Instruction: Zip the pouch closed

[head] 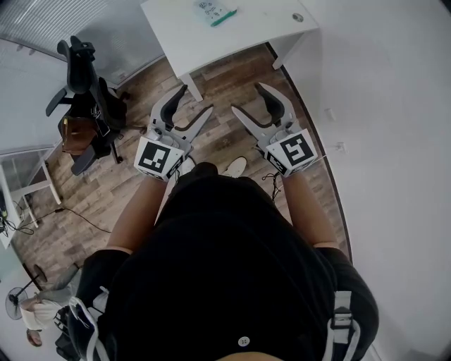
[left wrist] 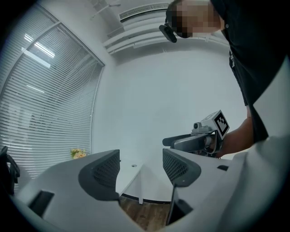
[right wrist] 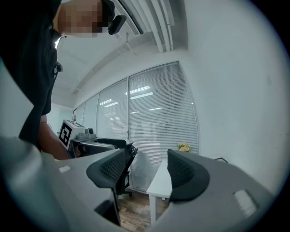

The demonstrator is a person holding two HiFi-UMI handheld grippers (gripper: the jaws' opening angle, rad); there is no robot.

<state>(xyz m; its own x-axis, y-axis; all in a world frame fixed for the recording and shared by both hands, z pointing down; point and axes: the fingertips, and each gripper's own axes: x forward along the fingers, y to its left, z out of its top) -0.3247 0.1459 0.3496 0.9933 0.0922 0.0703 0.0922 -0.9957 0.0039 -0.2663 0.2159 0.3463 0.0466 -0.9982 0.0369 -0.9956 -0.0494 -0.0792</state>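
Note:
A small pale pouch (head: 213, 10) with a teal edge lies on the white table (head: 239, 35) at the top of the head view, well beyond both grippers. My left gripper (head: 196, 100) and right gripper (head: 246, 99) are held side by side over the wooden floor, in front of the person's body. Both point toward the table, short of its near edge. The jaws of each stand wide apart with nothing between them. In the left gripper view the left gripper (left wrist: 141, 170) frames the table's corner, and the right gripper (left wrist: 199, 136) shows beside it. The right gripper (right wrist: 147, 170) is empty too.
A black office chair (head: 88, 77) stands left of the table, by the window blinds. A white wall runs along the right side. A small round fitting (head: 297, 17) sits in the table's corner, and a bunch of flowers (right wrist: 183, 147) at its far side. A cable crosses the floor at left.

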